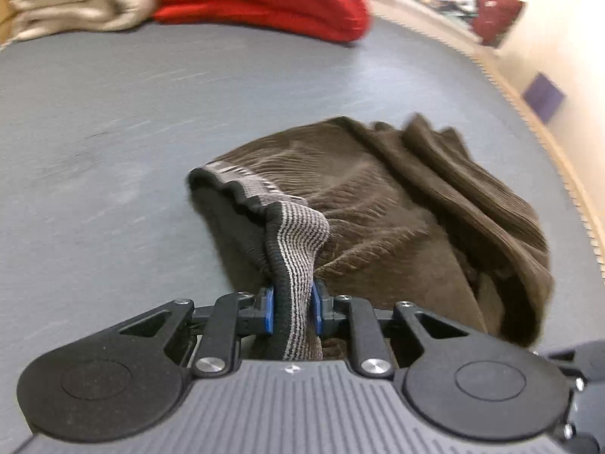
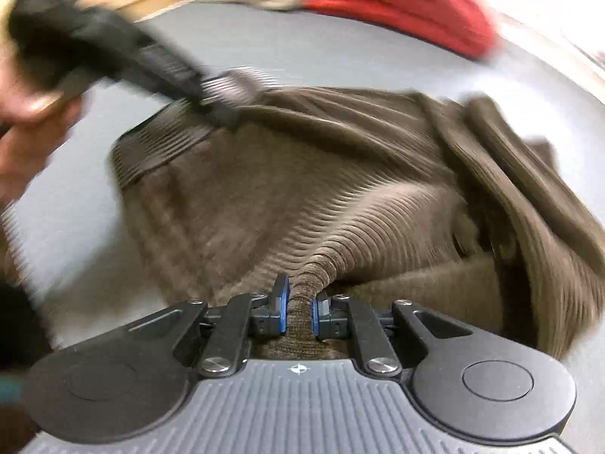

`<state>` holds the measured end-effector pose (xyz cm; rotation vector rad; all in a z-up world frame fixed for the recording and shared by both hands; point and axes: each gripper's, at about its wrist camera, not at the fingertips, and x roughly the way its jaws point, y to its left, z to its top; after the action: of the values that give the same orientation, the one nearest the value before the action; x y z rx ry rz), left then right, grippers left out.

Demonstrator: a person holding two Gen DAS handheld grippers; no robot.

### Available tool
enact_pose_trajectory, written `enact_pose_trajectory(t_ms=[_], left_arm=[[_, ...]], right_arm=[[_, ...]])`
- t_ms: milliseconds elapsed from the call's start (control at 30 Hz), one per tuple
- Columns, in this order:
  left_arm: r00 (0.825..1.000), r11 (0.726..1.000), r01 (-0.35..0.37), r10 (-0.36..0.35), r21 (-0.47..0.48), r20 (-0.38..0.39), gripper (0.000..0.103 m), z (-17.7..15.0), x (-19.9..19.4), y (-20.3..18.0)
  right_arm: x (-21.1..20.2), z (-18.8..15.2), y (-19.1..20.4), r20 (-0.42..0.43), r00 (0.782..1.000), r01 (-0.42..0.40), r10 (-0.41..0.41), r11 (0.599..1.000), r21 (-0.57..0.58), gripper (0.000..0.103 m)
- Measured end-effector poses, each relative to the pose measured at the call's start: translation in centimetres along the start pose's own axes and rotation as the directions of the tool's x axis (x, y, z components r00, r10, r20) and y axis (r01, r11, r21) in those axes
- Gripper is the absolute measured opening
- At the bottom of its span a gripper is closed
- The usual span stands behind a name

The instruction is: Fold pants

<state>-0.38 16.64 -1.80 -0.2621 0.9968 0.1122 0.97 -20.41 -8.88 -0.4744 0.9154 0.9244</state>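
The striped waistband [image 1: 298,242] of the brown corduroy pants [image 1: 397,204] is clamped between the left gripper [image 1: 293,308] fingers — a corduroy fold is pinched by the right gripper [image 2: 300,308], the rest bunched ahead on the grey table [image 1: 113,113].

Pants [image 1: 378,204] — ribbed brown corduroy cloth; table [image 1: 113,113] — smooth, matt grey.
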Motion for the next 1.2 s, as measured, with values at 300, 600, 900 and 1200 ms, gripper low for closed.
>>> enact_pose_trajectory(t_ms=[300, 600, 900, 1200], left_arm=[[0.948, 0.947, -0.316, 0.313, -0.055, -0.057, 0.06, 0.2, -1.4, 4.5], [0.989, 0.991, -0.132, 0.13, 0.037, 0.064, 0.076, 2.1, -0.4, -2.9], [0.998, 0.996, -0.069, 0.069, 0.061, 0.007, 0.076, 0.5, 2.7, -5.8], [1.0, 0.994, -0.009, 0.008, 0.105, 0.01, 0.076, 0.2, 3.6, -9.4]], right_arm=[[2.7, 3.3, 6.6, -0.054, 0.993, -0.114, 0.11, 0.989, -0.093, 0.014], [-3.5, 3.5, -0.9, 0.133, 0.99, 0.044, -0.055, 0.996, 0.08, 0.044], [2.1, 0.6, -3.9, -0.038, 0.943, 0.332, -0.33, 0.932, 0.143, 0.031], [-11.8, -5.2, -13.9, 0.037, 0.79, 0.505, -0.611, 0.684, 0.526, 0.01]])
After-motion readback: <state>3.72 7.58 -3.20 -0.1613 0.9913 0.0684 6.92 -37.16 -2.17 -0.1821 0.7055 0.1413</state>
